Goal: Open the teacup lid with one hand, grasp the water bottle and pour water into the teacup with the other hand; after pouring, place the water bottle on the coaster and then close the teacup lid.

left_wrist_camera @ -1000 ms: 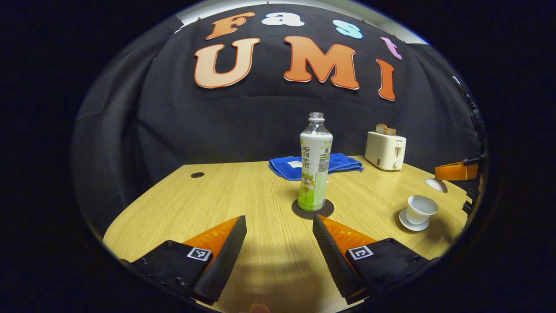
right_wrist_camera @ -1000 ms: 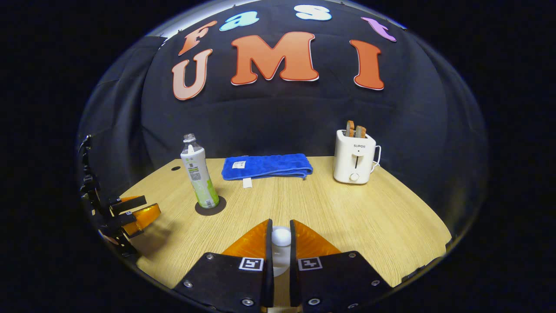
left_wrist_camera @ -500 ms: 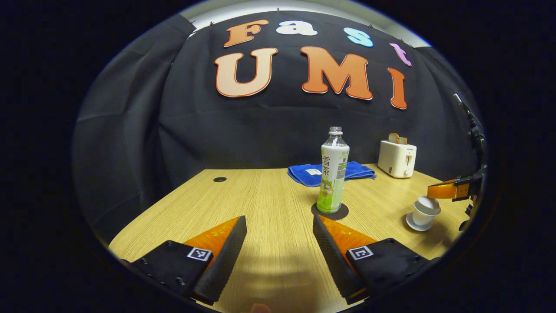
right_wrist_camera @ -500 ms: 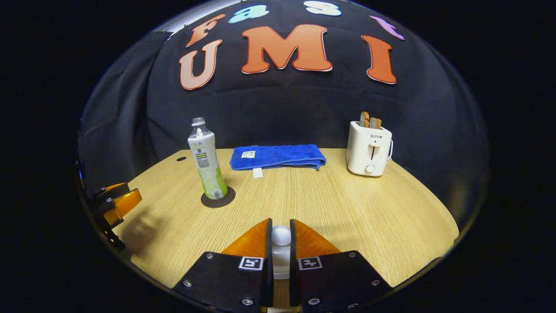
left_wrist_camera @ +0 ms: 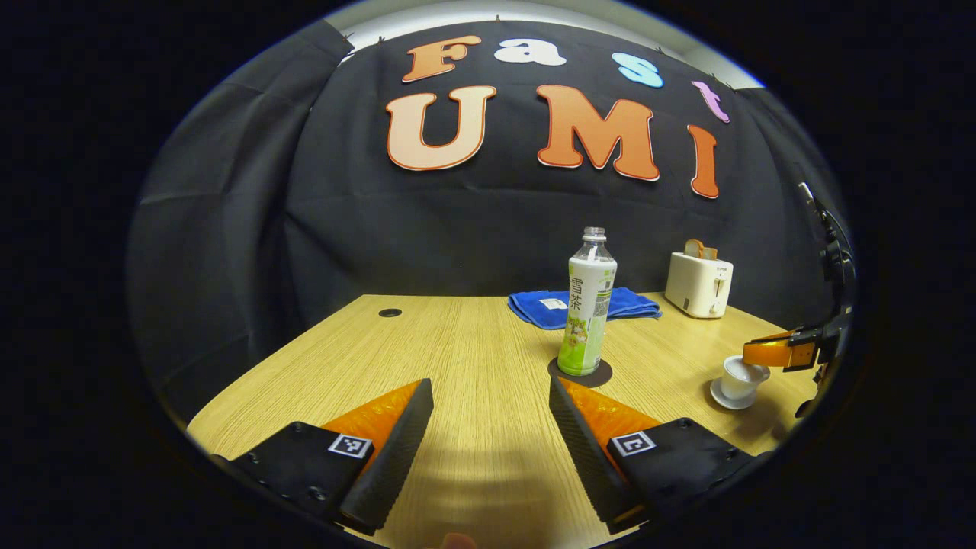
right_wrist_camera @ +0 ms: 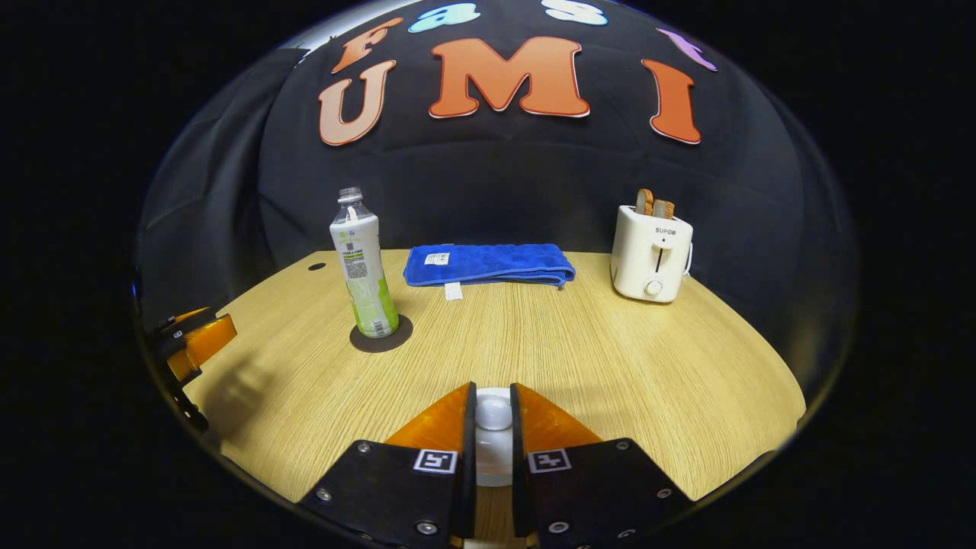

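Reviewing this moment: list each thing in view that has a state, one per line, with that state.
Green-labelled plastic water bottle: upright on the dark round coaster, uncapped.
White ceramic teacup: on its saucer, lid at its rim.
White teacup lid: knob clamped in the right gripper.
Left gripper: open, empty.
Blue towel: folded, flat.
White toaster: bread sticking up from the slots.

Light is even and fairly bright on the wooden table (left_wrist_camera: 457, 343), coming from overhead, and the wall cloth stays dark. Soft shadows pool on the table's near part. Both views are sharp, without glare; fisheye bending curves the table's edges.
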